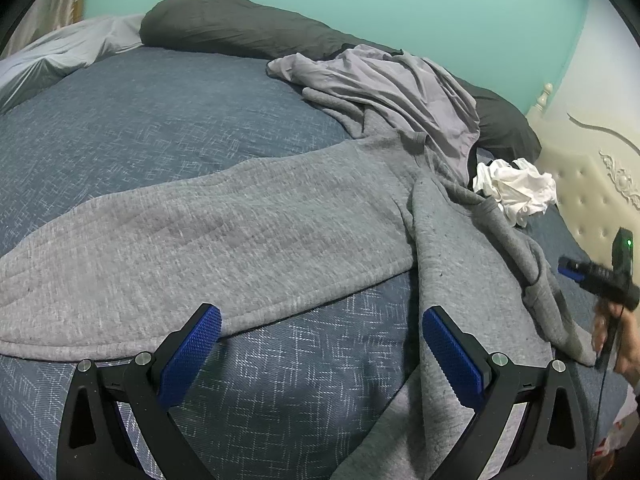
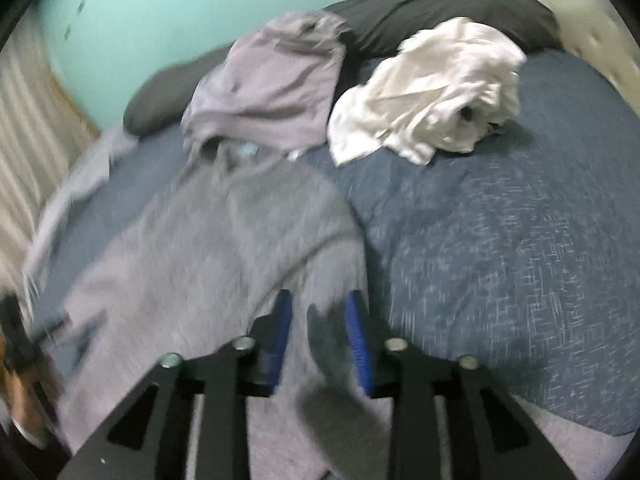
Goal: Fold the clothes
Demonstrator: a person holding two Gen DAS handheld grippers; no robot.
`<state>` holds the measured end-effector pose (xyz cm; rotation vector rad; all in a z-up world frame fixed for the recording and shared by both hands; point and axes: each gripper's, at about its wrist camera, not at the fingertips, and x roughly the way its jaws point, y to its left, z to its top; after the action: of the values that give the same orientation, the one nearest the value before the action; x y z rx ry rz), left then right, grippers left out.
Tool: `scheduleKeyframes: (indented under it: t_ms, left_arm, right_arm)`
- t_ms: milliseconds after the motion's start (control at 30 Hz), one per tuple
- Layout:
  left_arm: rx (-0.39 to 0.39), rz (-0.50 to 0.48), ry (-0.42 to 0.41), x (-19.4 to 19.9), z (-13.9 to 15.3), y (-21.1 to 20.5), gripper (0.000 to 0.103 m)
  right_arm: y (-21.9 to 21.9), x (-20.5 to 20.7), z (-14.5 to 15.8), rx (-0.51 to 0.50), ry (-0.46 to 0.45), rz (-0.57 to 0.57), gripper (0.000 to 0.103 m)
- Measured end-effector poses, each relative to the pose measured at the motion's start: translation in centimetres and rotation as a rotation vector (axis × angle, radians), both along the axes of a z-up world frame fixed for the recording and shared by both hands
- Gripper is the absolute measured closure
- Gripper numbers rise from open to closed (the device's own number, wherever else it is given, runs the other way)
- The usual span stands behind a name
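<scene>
A grey knit garment (image 1: 248, 236) lies spread on the blue bedspread (image 1: 160, 120), one long part running left and another coming down towards the camera. My left gripper (image 1: 322, 320) hovers wide open over its near hem, with nothing between the pads. At the right edge of the left wrist view my right gripper (image 1: 568, 269) is held by a hand (image 1: 608, 332), beside the garment's bunched end. The right wrist view is blurred. There my right gripper (image 2: 320, 308) stands partly open over the grey garment (image 2: 200, 240), with a raised fold between its fingers.
A lilac shirt (image 1: 380, 80) and a crumpled white cloth (image 1: 516, 188) lie at the head of the bed, by dark grey pillows (image 1: 240, 24). A cream padded headboard (image 1: 592, 184) stands to the right. Bare bedspread (image 2: 500, 240) stretches right of the garment.
</scene>
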<state>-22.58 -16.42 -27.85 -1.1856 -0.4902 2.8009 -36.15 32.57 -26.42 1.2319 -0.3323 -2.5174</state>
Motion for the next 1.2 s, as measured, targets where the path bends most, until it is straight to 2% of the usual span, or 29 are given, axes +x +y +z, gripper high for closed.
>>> scheduleKeyframes:
  t_ms: [67, 233, 333, 367, 400, 467, 500, 533, 633, 767, 933, 1033, 1200]
  left_arm:
    - [0.000, 0.000, 0.000, 0.0, 0.0, 0.0, 0.000]
    - [0.001, 0.003, 0.000, 0.0, 0.0, -0.2, 0.000]
    - [0.004, 0.007, -0.002, 0.0, -0.1, -0.4, 0.000]
    - [0.005, 0.008, -0.002, 0.0, -0.1, -0.4, 0.000]
    - [0.006, 0.009, -0.002, -0.1, -0.1, -0.5, 0.000]
    - [0.009, 0.011, -0.003, -0.1, -0.1, -0.6, 0.000]
    - [0.009, 0.010, -0.004, -0.1, -0.1, -0.6, 0.000]
    - [0.009, 0.009, -0.004, -0.2, -0.1, -0.6, 0.000]
    - [0.007, 0.006, -0.007, -0.2, -0.2, -0.5, 0.000]
    - [0.000, 0.005, -0.005, -0.1, -0.1, -0.5, 0.000]
    - [-0.006, 0.008, -0.014, -0.3, -0.4, -0.6, 0.000]
    - [-0.011, 0.007, -0.024, -0.4, -0.7, -0.6, 0.000]
    - [-0.014, 0.000, -0.032, -0.8, -1.0, -0.5, 0.000]
  right_arm:
    - [0.8, -1.6, 0.0, -0.061, -0.024, -0.046, 0.055]
    - [0.6, -4.1, -1.1, -0.115, -0.112, -0.067, 0.055]
    - [-0.7, -5.2, -2.6, -0.085, -0.190, -0.057, 0.055]
    - [-1.0, -5.5, -3.1, -0.074, -0.208, -0.059, 0.058]
    - [-1.1, -5.5, -3.1, -0.080, -0.200, -0.062, 0.072]
    - [-1.3, -5.7, -3.2, -0.085, -0.183, -0.066, 0.086]
    - [-1.5, -5.7, -2.9, -0.067, -0.174, -0.062, 0.093]
    - [-1.8, -5.8, -2.6, -0.039, -0.163, -0.052, 0.094]
    - [-2.0, -6.1, -0.5, 0.063, -0.085, -0.053, 0.096]
    - [-1.1, -7.4, 3.1, 0.194, 0.032, -0.115, 0.097]
    - [-0.3, -9.9, 5.9, 0.378, 0.130, -0.164, 0.097]
    - [-0.4, -11.7, 4.9, 0.418, 0.114, -0.158, 0.097]
    - [-1.0, -14.1, 0.2, 0.409, -0.022, -0.117, 0.096]
